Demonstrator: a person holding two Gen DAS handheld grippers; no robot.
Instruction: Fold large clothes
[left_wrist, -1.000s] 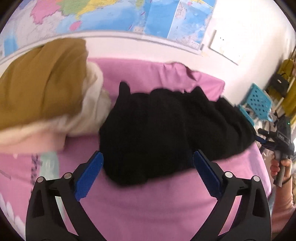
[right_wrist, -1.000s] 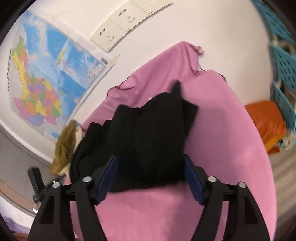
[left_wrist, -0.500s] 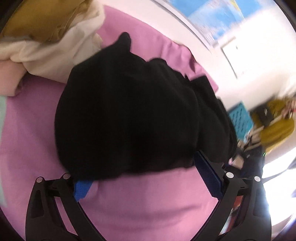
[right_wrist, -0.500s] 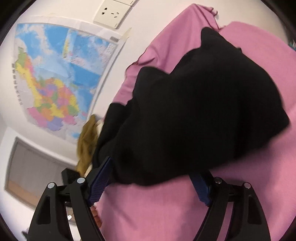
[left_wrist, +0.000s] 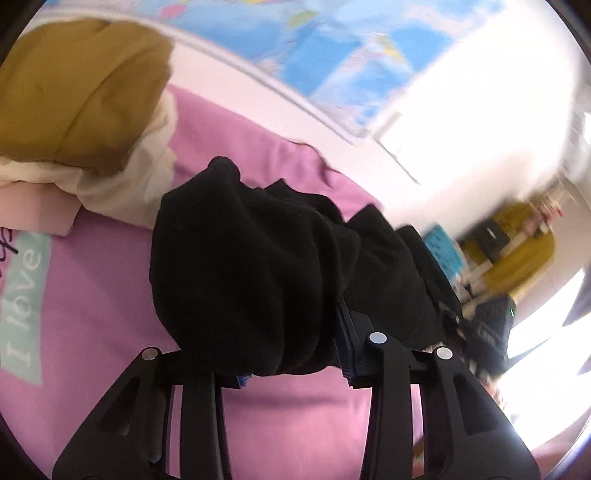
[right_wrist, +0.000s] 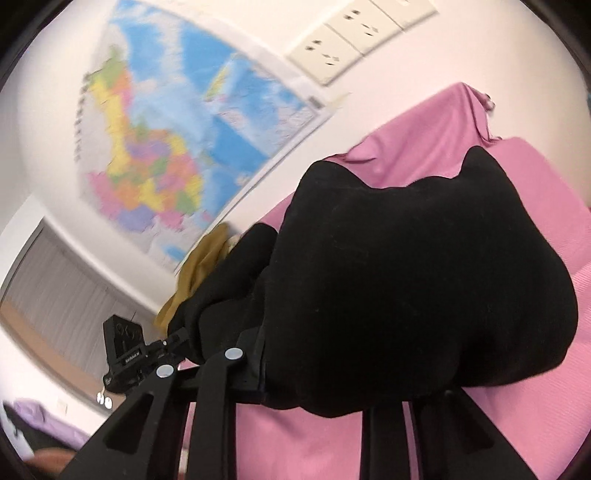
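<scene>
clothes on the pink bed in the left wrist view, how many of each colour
Black knit garment, gripped by both the left gripper and the right gripper: 1
Mustard-brown folded garment: 1
Cream-white garment under the mustard one: 1
Pale pink folded garment at the bottom of that pile: 1
Total: 4, all on the pink bedsheet.

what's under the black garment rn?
Pink bedsheet shows beneath and around the black garment. Both claws, left and right, are bunched into its near edge, fingertips buried in fabric. Anything else under it is covered.
</scene>
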